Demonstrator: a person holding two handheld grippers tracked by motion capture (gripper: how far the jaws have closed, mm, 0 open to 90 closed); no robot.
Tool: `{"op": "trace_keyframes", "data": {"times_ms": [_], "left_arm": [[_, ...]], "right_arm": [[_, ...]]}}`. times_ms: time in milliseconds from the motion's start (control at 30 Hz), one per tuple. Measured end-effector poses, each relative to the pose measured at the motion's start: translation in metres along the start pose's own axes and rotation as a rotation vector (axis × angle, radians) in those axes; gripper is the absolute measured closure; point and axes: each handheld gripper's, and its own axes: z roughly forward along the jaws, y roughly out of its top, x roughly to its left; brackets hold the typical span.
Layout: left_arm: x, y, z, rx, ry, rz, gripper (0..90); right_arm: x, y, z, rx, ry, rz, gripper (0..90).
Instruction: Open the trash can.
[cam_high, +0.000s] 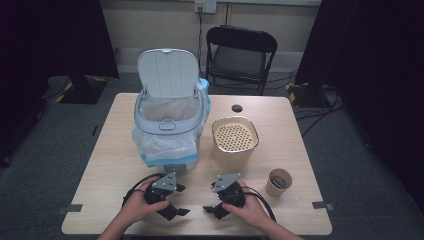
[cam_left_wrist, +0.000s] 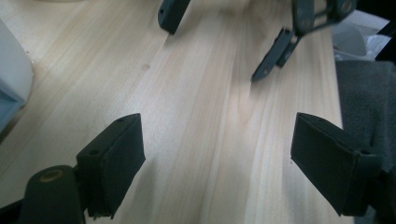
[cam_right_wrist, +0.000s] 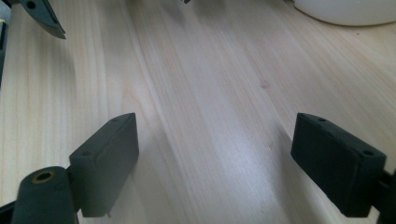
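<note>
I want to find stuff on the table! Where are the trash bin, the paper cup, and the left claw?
trash bin (cam_high: 167, 126), high view, front rim by the latch.
paper cup (cam_high: 272, 189), high view, its outer side wall.
left claw (cam_high: 175, 206), high view, midway between its open fingertips.

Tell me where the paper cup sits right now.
In the high view, the paper cup stands on the table's right side, just right of the right gripper and in front of the perforated-lid canister.

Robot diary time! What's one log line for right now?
left gripper: open, on table | right gripper: open, on table | bin: lid up | paper cup: untouched
</note>
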Motion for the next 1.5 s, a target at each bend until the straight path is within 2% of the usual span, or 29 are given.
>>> {"op": "trace_keyframes", "data": {"times_ms": [33, 67, 100, 367, 467, 533, 600, 633, 867, 1033, 1500], "left_arm": [[-0.001, -0.001, 0.002, -0.019, 0.004, -0.006, 16.9], [0.001, -0.002, 0.002, -0.009, 0.008, 0.013, 16.9], [0.000, -0.003, 0.002, -0.014, 0.007, 0.004, 16.9], [0.001, -0.011, 0.009, 0.009, 0.029, 0.039, 16.6], [0.000, -0.013, 0.009, -0.001, 0.032, 0.035, 15.6], [-0.001, -0.014, 0.010, -0.014, 0.028, 0.035, 15.5], [0.000, -0.015, 0.009, -0.008, 0.036, 0.060, 15.6], [-0.001, -0.016, 0.010, -0.030, 0.030, 0.046, 15.5], [-0.004, -0.016, 0.011, -0.007, 0.052, 0.082, 14.7], [-0.004, -0.016, 0.011, -0.008, 0.055, 0.083, 14.2], [-0.004, -0.016, 0.011, -0.009, 0.053, 0.086, 13.1]], "right_arm": [[-0.001, 0.000, -0.001, 0.006, 0.002, 0.003, 14.5], [-0.002, -0.001, -0.002, 0.011, -0.002, 0.003, 14.6], [-0.003, -0.001, -0.003, 0.011, -0.006, 0.003, 14.7], [-0.012, 0.000, -0.019, 0.001, -0.022, 0.027, 14.6], [-0.016, 0.001, -0.027, -0.008, -0.022, 0.039, 14.7], [-0.017, 0.001, -0.030, -0.009, -0.021, 0.037, 14.7], [-0.018, 0.000, -0.034, -0.004, -0.023, 0.031, 14.7], [-0.018, 0.000, -0.036, 0.001, -0.025, 0.034, 14.7], [-0.020, -0.005, -0.053, 0.010, -0.018, 0.027, 14.7], [-0.025, -0.006, -0.067, 0.001, -0.019, 0.053, 14.7], [-0.037, 0.001, -0.108, 0.009, -0.056, 0.067, 14.7]]}}
